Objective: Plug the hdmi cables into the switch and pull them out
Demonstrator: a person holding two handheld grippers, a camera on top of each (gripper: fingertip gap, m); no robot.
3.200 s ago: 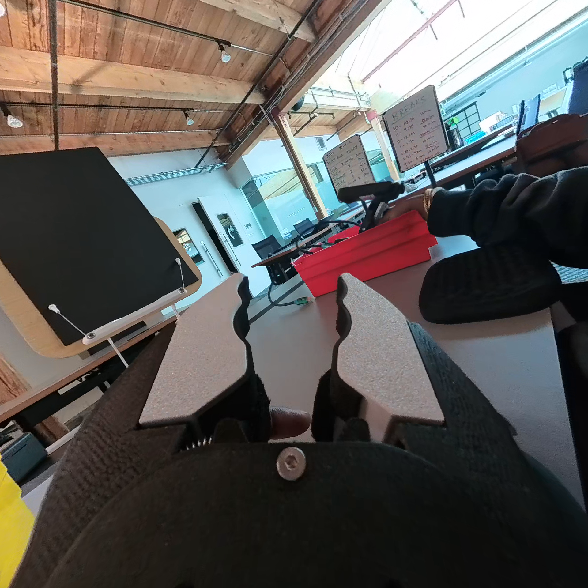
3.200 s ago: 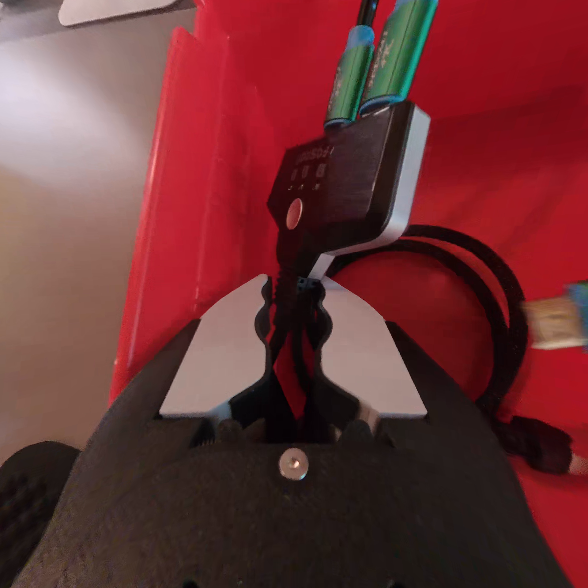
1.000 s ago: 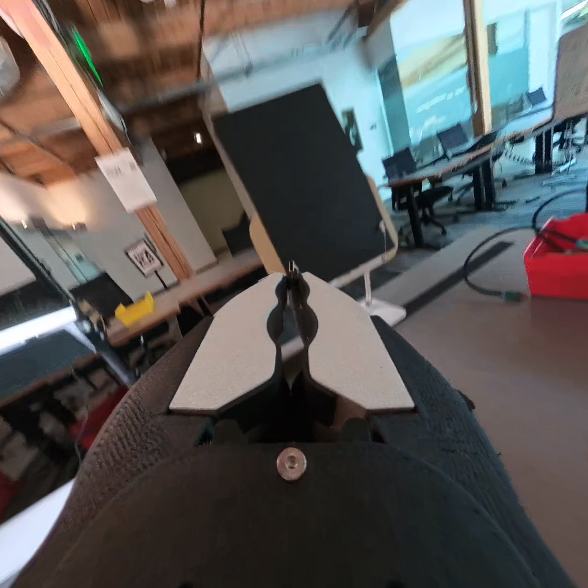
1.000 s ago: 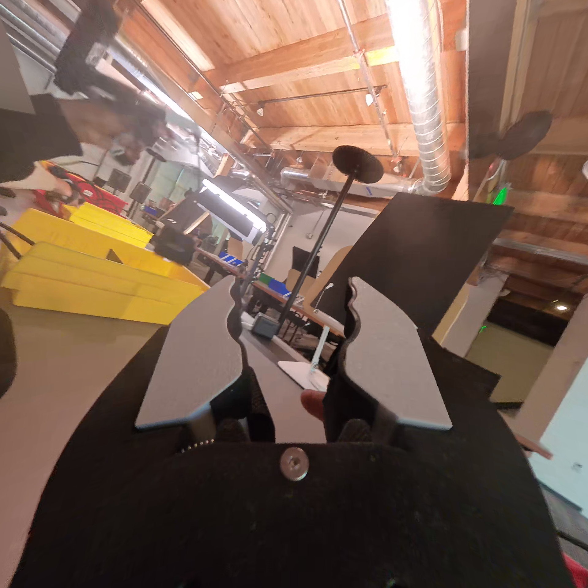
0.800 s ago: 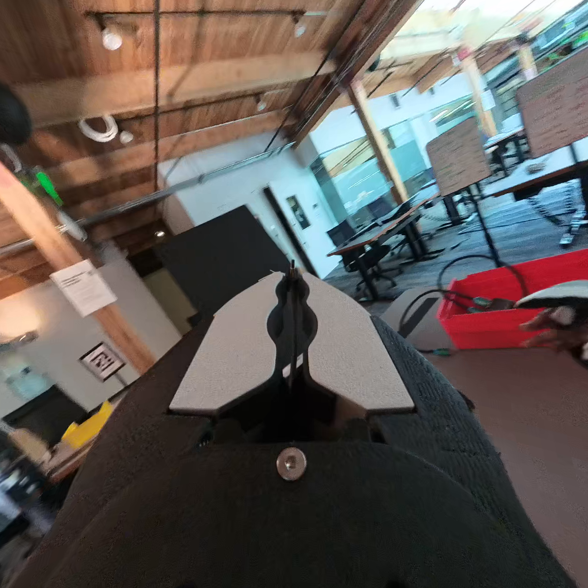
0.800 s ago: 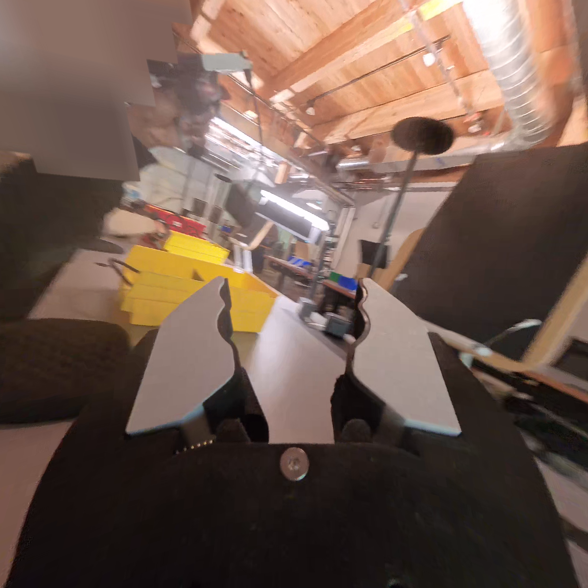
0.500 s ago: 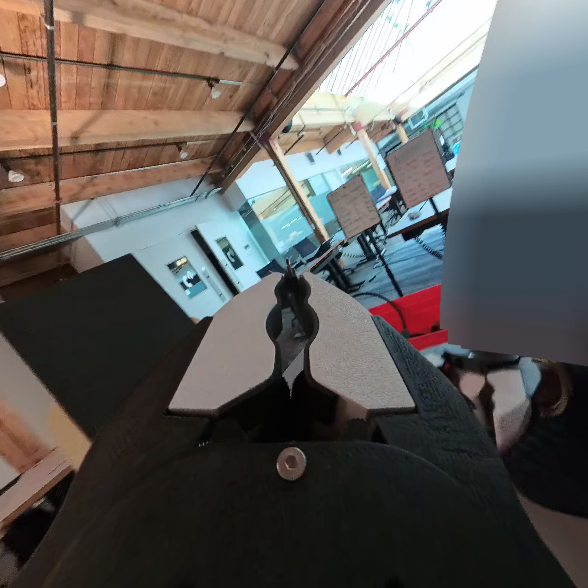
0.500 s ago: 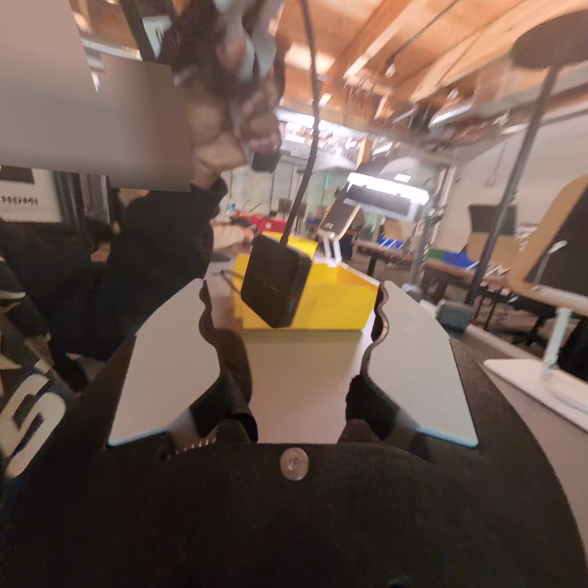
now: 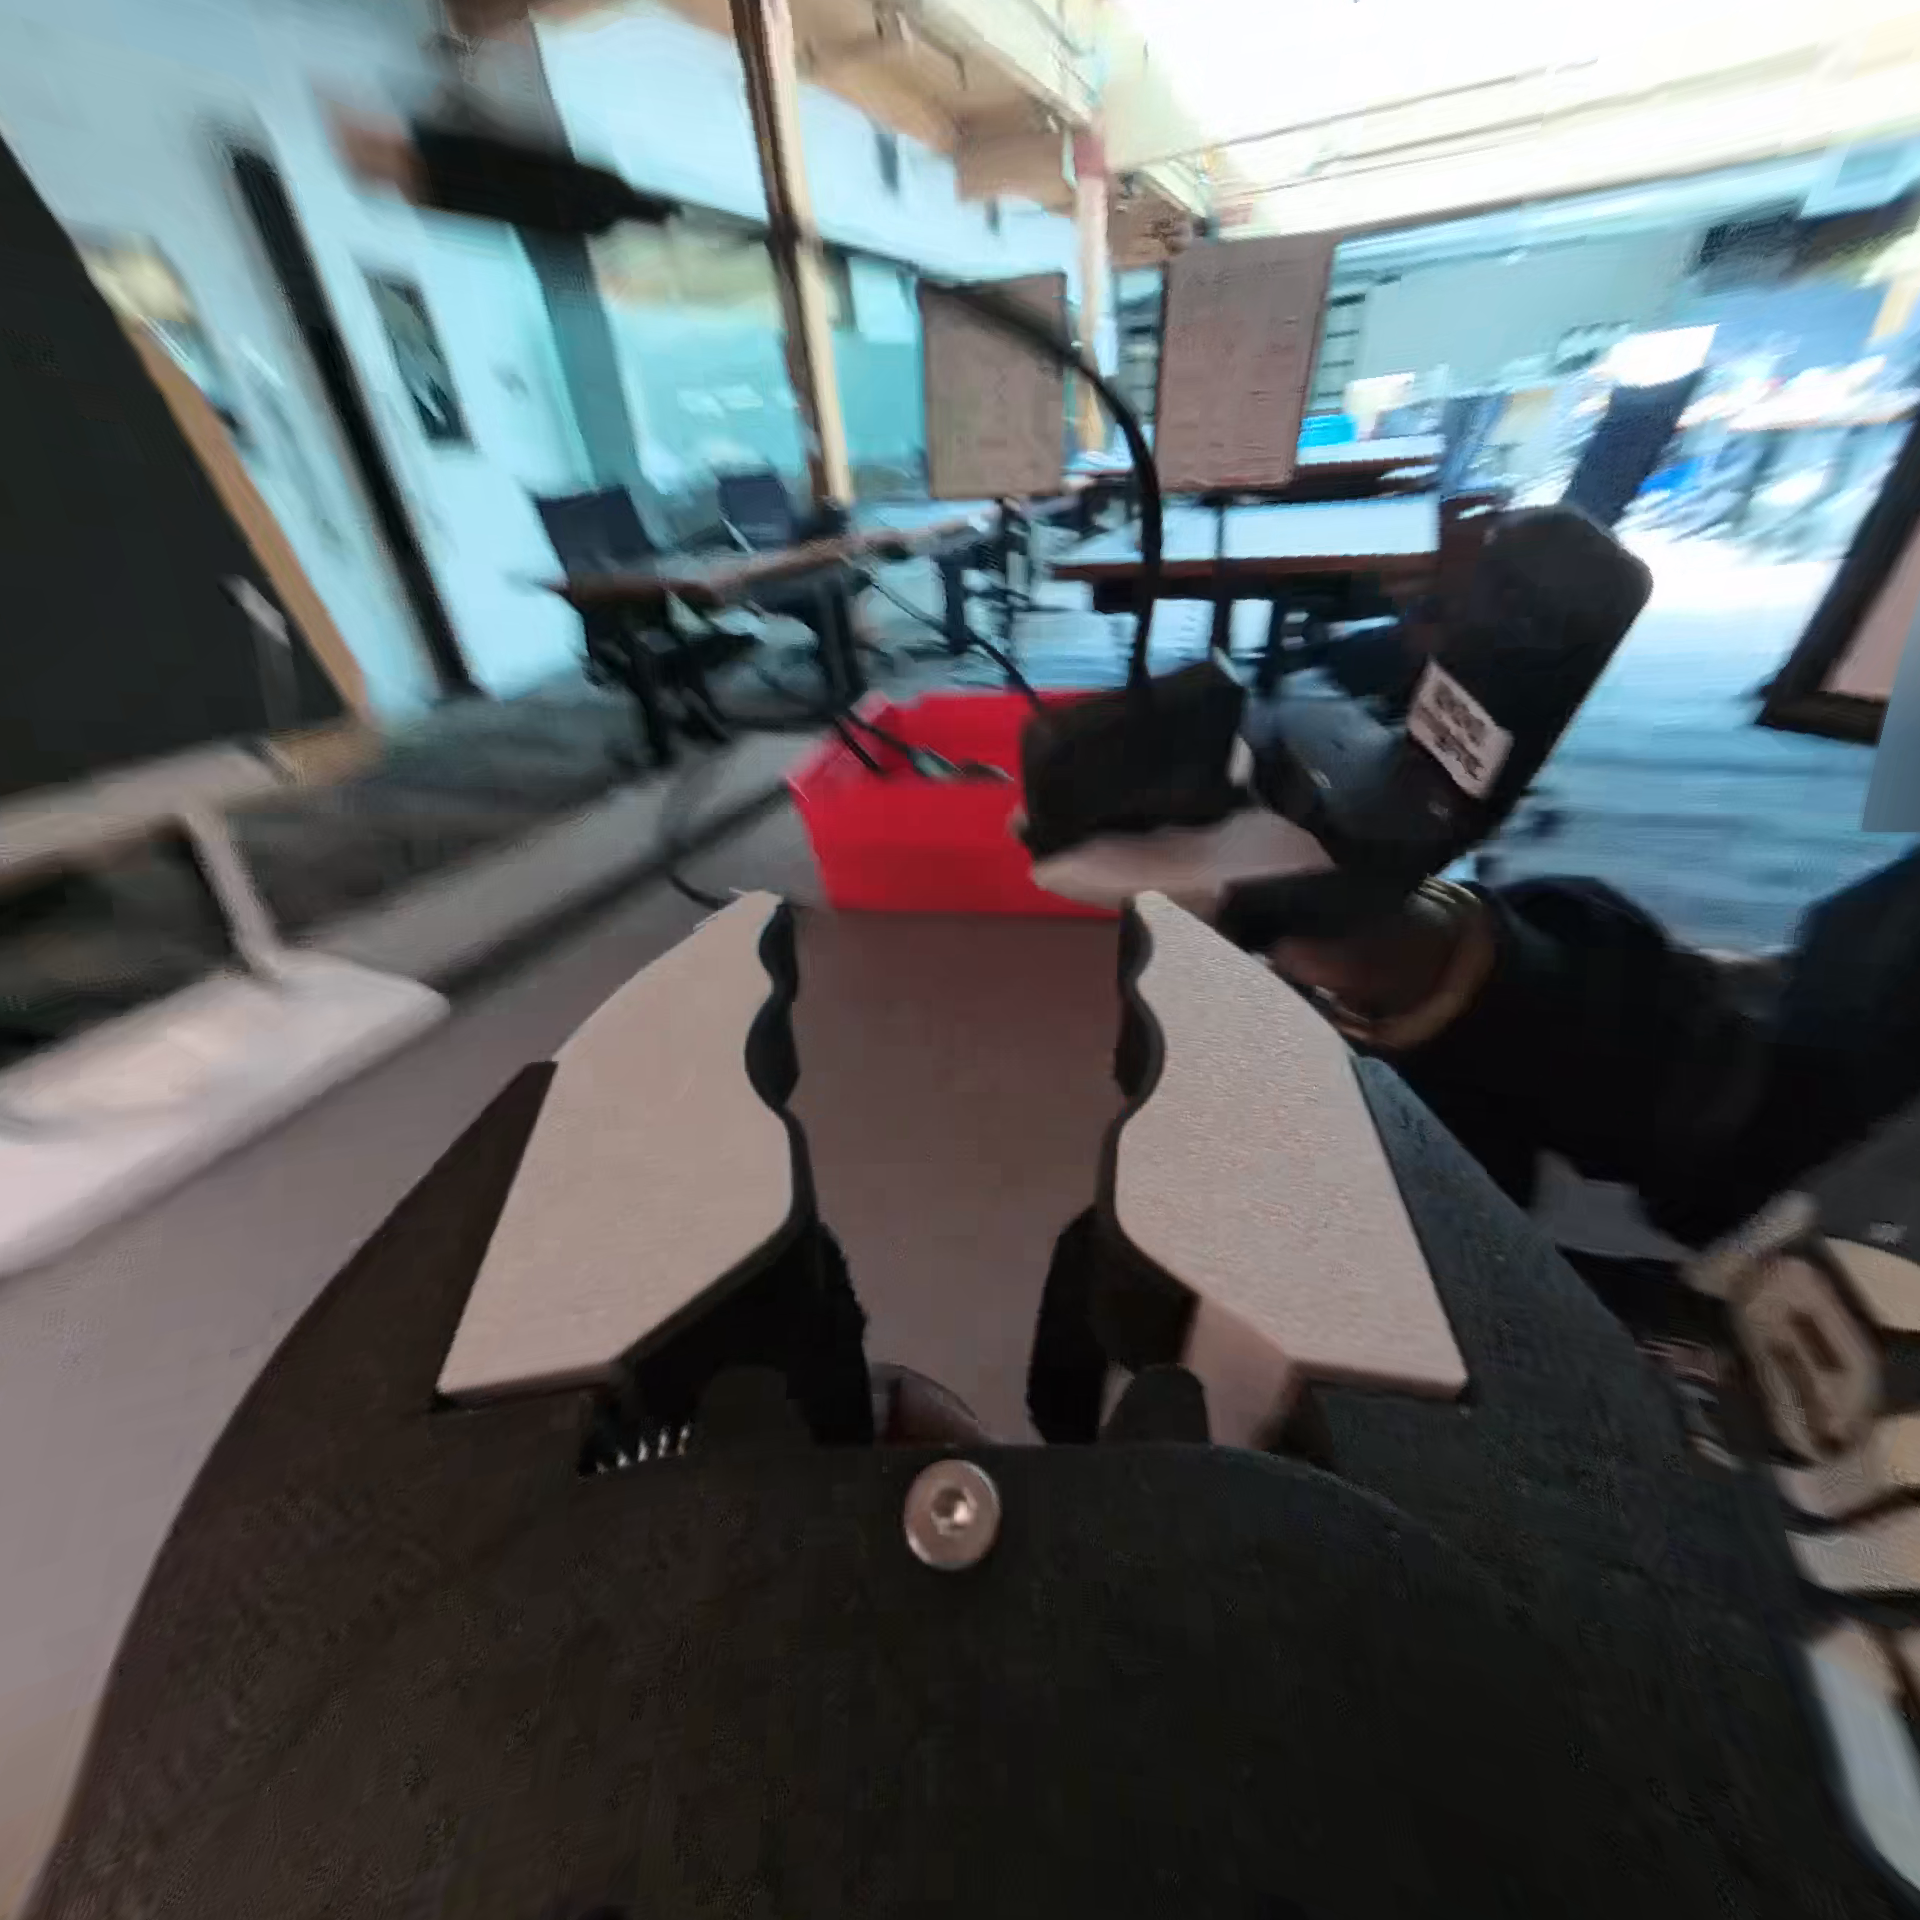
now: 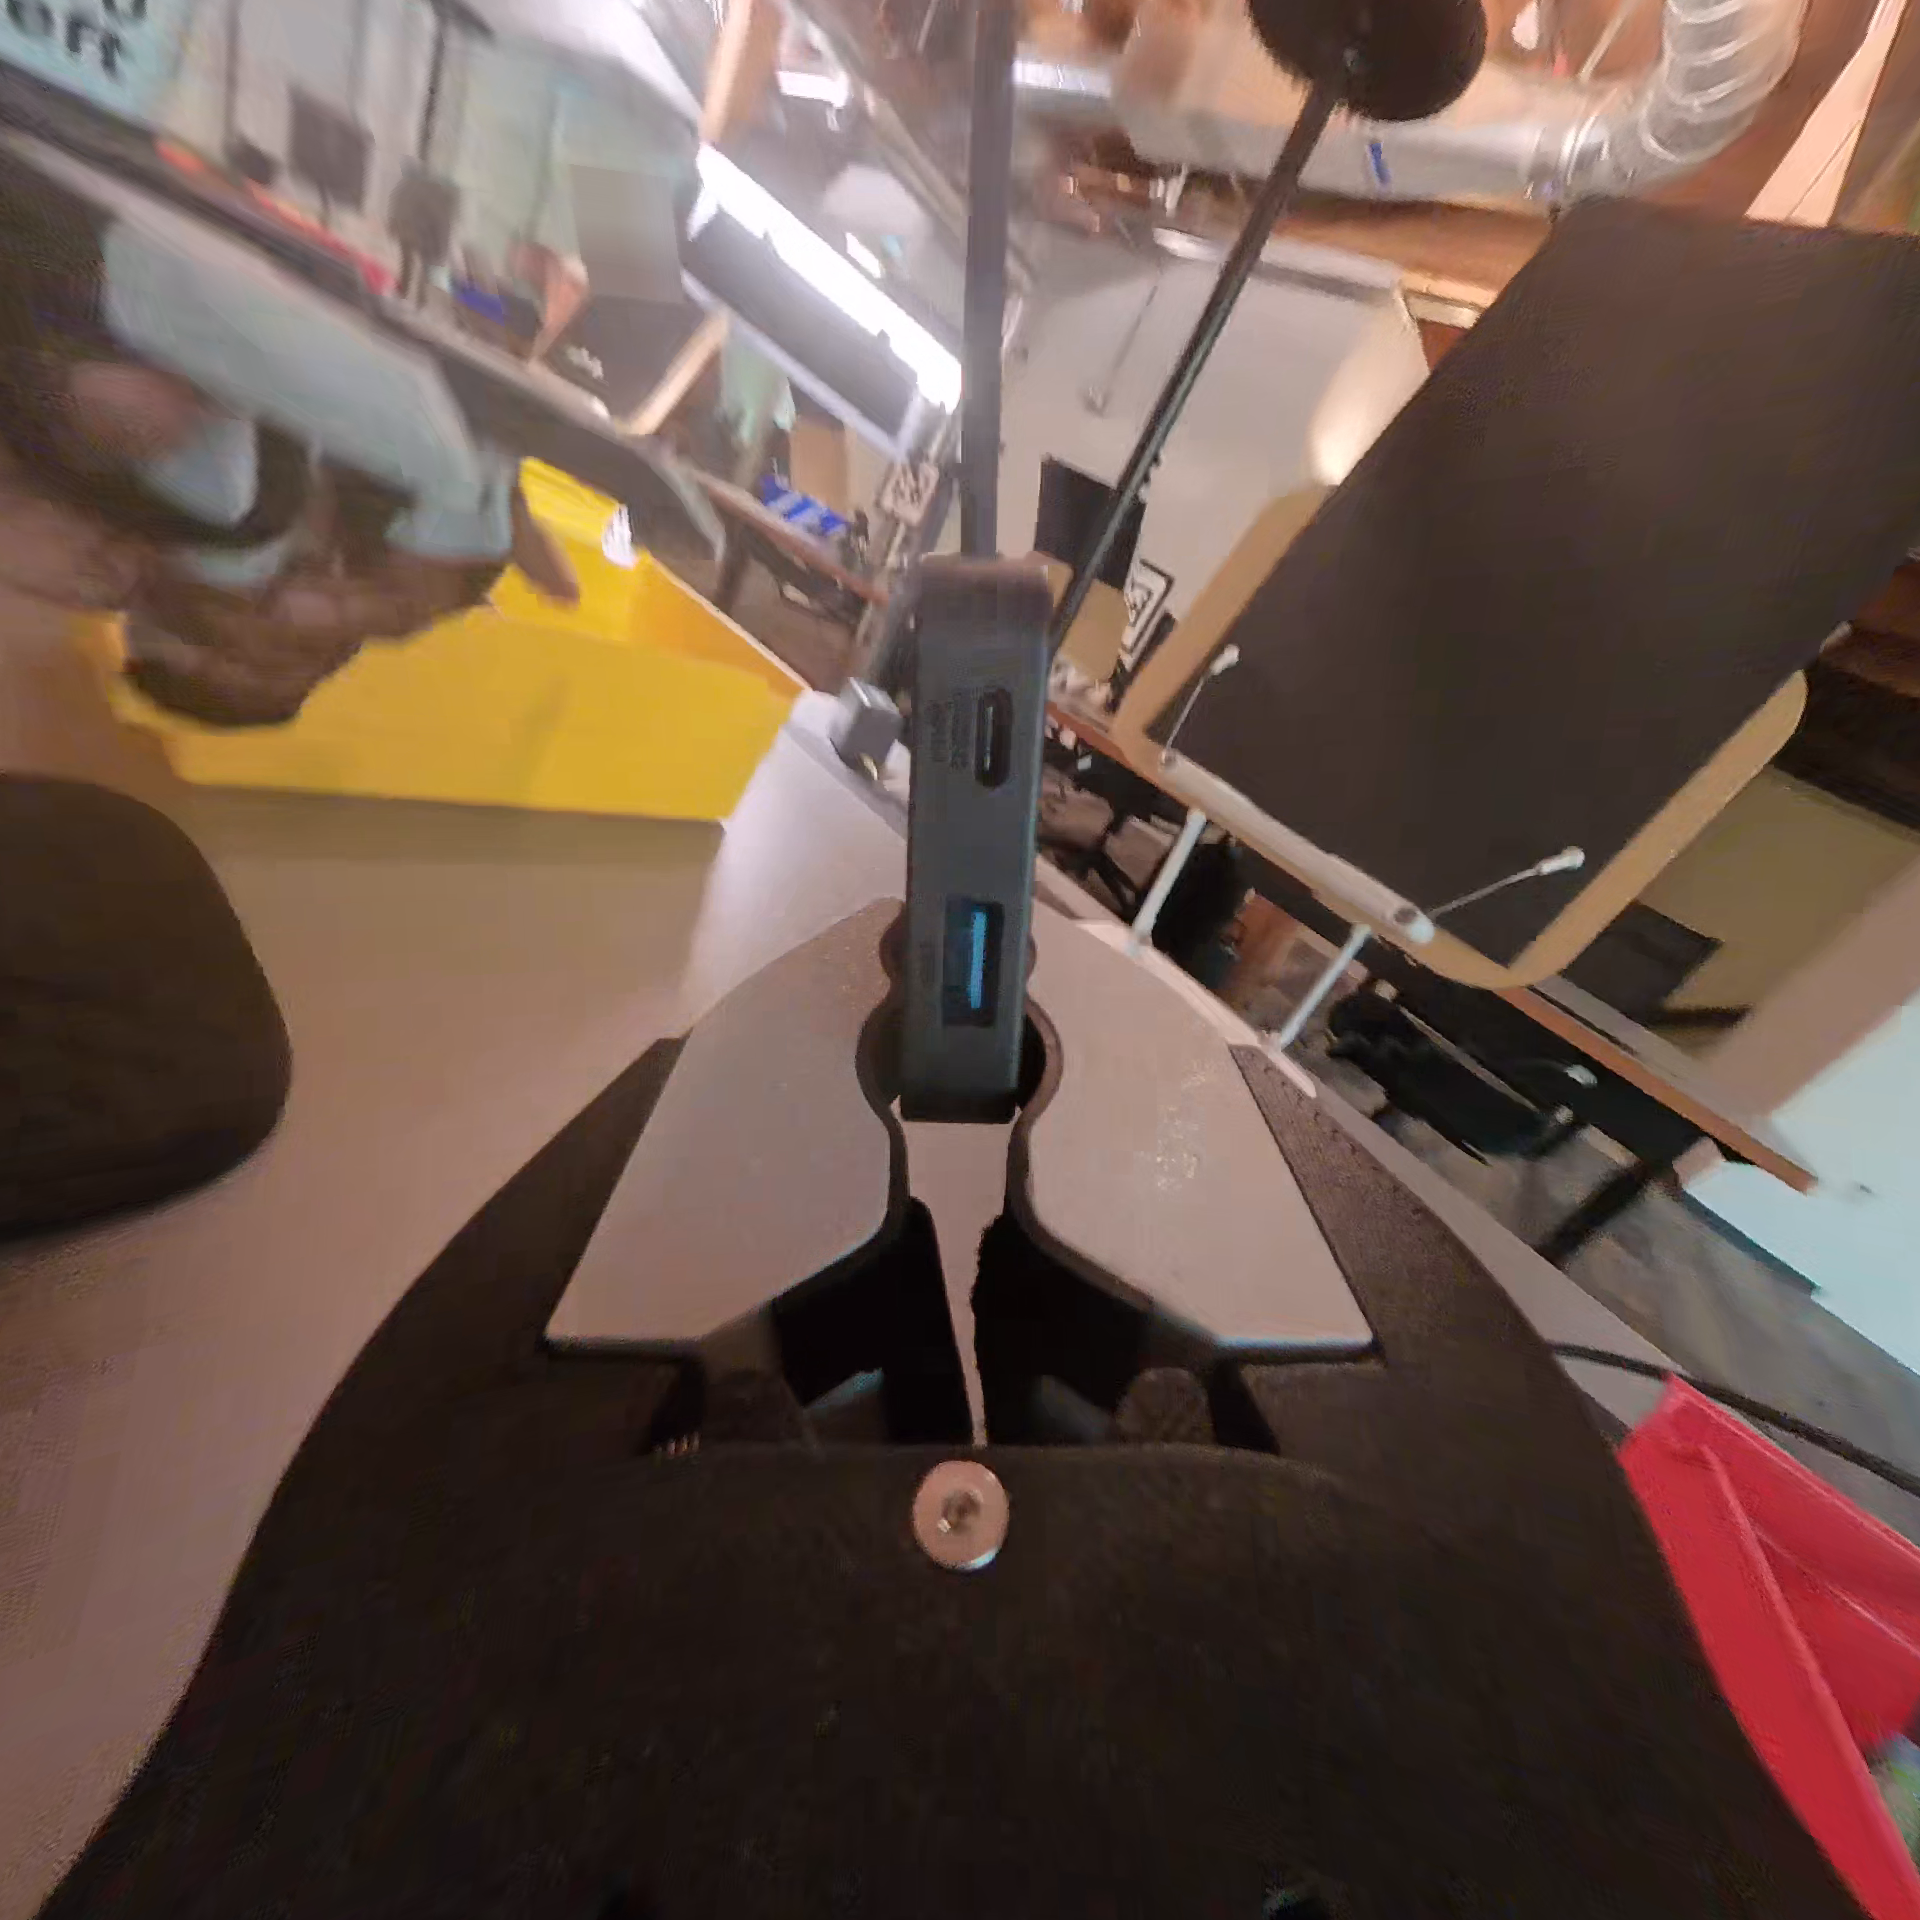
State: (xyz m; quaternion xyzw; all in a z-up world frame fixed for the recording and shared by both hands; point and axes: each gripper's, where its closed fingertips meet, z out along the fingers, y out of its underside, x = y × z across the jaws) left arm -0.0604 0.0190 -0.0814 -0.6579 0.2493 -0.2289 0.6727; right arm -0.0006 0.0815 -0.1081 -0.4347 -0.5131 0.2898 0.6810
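The switch is a dark grey box seen edge-on, with ports on its side. My right gripper is shut on its lower end and holds it upright above the table. Its black cable rises from the top. In the left wrist view the switch sits in the right gripper just in front of the red bin. HDMI cables lie in that bin. My left gripper is open and empty, a short way from the switch.
A yellow bin stands on the table beyond the switch. A black board on a white stand is at the table's right edge. A corner of the red bin is near my right gripper. A dark sleeve is at right.
Half a second ago the switch hung by its cable from the shut left gripper. Now the right gripper has shut on the switch and the left gripper has opened.
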